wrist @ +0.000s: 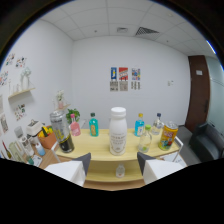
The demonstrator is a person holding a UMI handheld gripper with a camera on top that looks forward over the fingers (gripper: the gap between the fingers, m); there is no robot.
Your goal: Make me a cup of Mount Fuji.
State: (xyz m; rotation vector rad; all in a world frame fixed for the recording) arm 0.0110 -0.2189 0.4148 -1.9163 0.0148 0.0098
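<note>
A tall white bottle with a white cap stands upright on the wooden table, just beyond my fingers and roughly centred between them. My gripper is open, its two fingers spread wide with nothing held. A small clear cup sits low on the table's near part, in the gap between the fingers and touching neither. Behind and beside the white bottle is a row of drinks: a grey can, a pink bottle, a teal bottle, a blue bottle, a clear bottle and a yellow can.
A small plant stands at the back of the table on the left. Shelves with small items line the left wall. Posters hang on the far wall. A dark door and a dark chair are on the right.
</note>
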